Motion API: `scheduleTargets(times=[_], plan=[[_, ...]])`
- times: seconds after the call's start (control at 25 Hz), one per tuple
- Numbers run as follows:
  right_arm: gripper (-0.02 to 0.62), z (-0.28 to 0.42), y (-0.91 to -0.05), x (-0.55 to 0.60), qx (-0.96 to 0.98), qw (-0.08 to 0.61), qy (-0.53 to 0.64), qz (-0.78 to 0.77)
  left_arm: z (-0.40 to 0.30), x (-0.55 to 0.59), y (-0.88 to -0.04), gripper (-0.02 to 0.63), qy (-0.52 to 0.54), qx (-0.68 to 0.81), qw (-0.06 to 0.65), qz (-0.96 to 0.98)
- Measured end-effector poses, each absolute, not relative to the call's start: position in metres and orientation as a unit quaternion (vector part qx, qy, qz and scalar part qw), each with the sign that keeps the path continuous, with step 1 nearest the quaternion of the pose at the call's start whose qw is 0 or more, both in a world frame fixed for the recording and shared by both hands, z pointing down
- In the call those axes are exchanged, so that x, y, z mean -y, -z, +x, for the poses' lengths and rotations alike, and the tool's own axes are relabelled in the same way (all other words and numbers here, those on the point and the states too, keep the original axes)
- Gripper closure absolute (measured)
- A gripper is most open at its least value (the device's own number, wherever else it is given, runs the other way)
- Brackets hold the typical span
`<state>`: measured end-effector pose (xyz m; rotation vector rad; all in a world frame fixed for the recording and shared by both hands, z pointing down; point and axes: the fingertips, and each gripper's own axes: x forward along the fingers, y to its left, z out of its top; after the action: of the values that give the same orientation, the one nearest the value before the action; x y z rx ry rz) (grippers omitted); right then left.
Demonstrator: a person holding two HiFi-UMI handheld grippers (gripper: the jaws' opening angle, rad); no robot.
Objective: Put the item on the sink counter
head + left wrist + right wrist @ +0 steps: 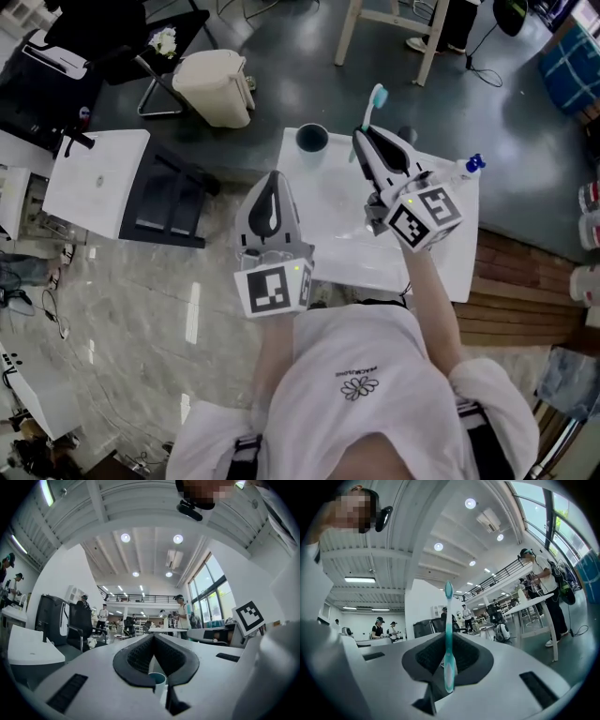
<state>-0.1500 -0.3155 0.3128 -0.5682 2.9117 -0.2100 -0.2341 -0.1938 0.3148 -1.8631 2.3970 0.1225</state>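
The right gripper (448, 662) pinches a teal toothbrush (448, 641) by its handle, head pointing up, above the white sink counter (330, 192). The left gripper (153, 644) has its jaws pressed together on nothing, near a cup (312, 138).

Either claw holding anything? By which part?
Right claw grips the teal-and-white plastic toothbrush by its handle, bristle head sticking out past the tips. Left claw is shut, empty.

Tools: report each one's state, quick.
Left tool: closed, holding nothing.
Right tool: closed on the teal toothbrush.
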Motion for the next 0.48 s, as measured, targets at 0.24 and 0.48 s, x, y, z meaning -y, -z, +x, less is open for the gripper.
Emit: scheduleTargets(times=[0.24, 0.48], plan=[[0.555, -0.189, -0.339, 0.334, -0.974, 0.084, 0.097, -0.186, -0.249, 0.185, -0.329, 0.592, -0.033, -0.803, 0.035, -0.595], [0.556, -0.228, -0.363, 0.345, -0.982, 0.06, 0.076, -0.164, -0.271, 0.174, -0.335, 0.592, -0.021, -0.823, 0.027, -0.568]])
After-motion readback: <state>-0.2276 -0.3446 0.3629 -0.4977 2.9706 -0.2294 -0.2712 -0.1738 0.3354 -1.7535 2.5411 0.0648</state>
